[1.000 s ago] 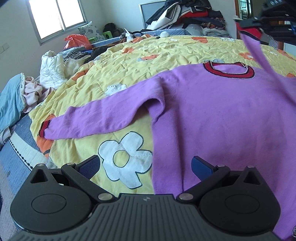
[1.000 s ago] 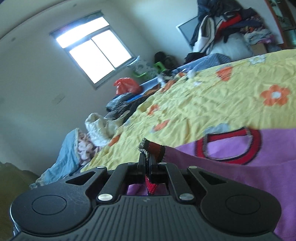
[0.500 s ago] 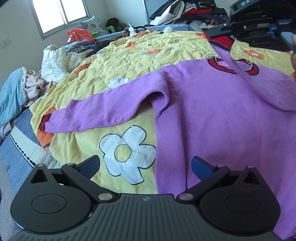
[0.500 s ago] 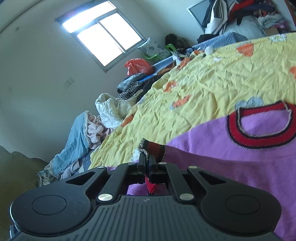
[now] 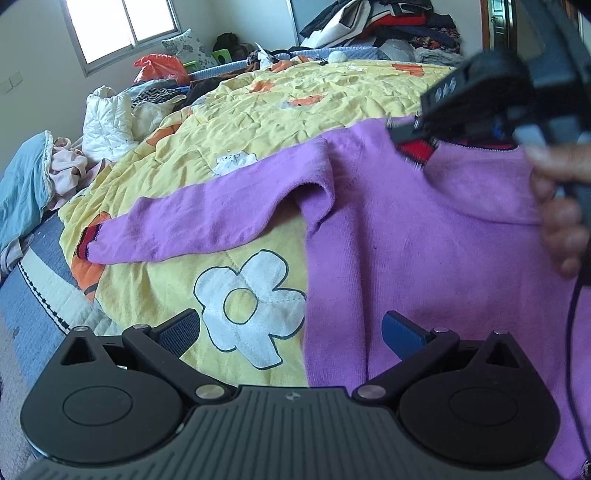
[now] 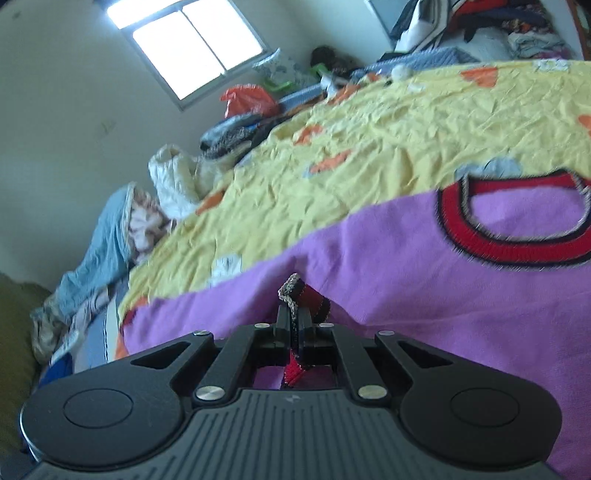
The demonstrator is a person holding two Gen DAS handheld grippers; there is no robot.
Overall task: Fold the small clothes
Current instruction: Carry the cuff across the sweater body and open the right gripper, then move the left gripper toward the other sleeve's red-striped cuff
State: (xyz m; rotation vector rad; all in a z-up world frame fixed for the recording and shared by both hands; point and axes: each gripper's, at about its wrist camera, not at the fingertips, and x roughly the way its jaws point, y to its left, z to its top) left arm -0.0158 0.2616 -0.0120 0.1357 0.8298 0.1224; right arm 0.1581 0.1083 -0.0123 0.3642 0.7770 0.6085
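A purple sweater (image 5: pixel 424 243) with a red collar (image 6: pixel 513 251) lies spread on the yellow flowered bedspread (image 5: pixel 258 122). Its left sleeve (image 5: pixel 199 229) stretches out flat toward the bed's edge. My right gripper (image 6: pixel 293 314) is shut on the red-and-black cuff (image 6: pixel 306 299) of the other sleeve, carried across the sweater's chest. In the left wrist view that gripper (image 5: pixel 413 134) shows at the upper right, low over the sweater, with a hand (image 5: pixel 557 206) on it. My left gripper (image 5: pixel 291 332) hovers open over the sweater's lower left edge, holding nothing.
Piles of clothes (image 5: pixel 388 29) line the far side of the bed. A white padded jacket (image 5: pixel 107 122) and a blue garment (image 5: pixel 22 188) lie at the left edge. A window (image 5: pixel 122 29) is on the back wall.
My right gripper has carried the cuff down and leftward across the sweater, folding the right sleeve over the chest. The left gripper stayed open, shifting only slightly.
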